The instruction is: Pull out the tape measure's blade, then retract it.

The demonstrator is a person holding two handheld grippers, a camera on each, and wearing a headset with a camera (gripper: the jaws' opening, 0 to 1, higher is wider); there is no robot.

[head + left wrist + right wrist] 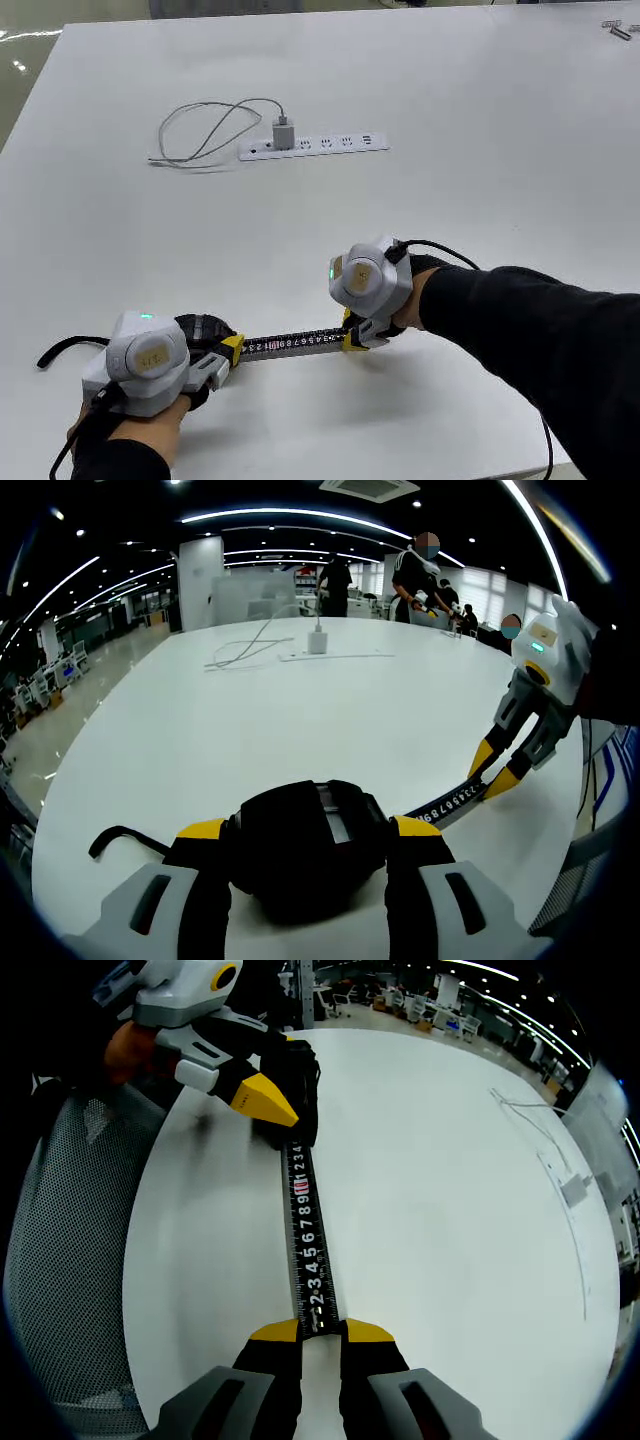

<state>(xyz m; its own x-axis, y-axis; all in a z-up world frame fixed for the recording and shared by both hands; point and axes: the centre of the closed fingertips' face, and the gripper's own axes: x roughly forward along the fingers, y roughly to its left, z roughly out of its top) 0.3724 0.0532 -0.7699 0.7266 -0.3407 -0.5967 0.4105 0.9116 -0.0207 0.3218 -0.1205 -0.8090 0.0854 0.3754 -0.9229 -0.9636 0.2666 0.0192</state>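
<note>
A black tape measure case (204,332) lies on the white table near its front edge, and my left gripper (226,352) is shut on it; the case (310,845) sits between the yellow-tipped jaws in the left gripper view. A short length of black blade (295,344) with white numbers runs right from the case. My right gripper (356,339) is shut on the blade's end. In the right gripper view the blade (308,1250) stretches from my right gripper (320,1334) up to the case (295,1090). The blade (445,806) and the right gripper (495,770) show at the right of the left gripper view.
A white power strip (312,146) with a plugged-in charger (284,133) and a looped grey cable (205,130) lies mid-table. A black strap (65,347) trails left of the case. Small metal parts (618,29) lie at the far right corner. People stand beyond the table (415,575).
</note>
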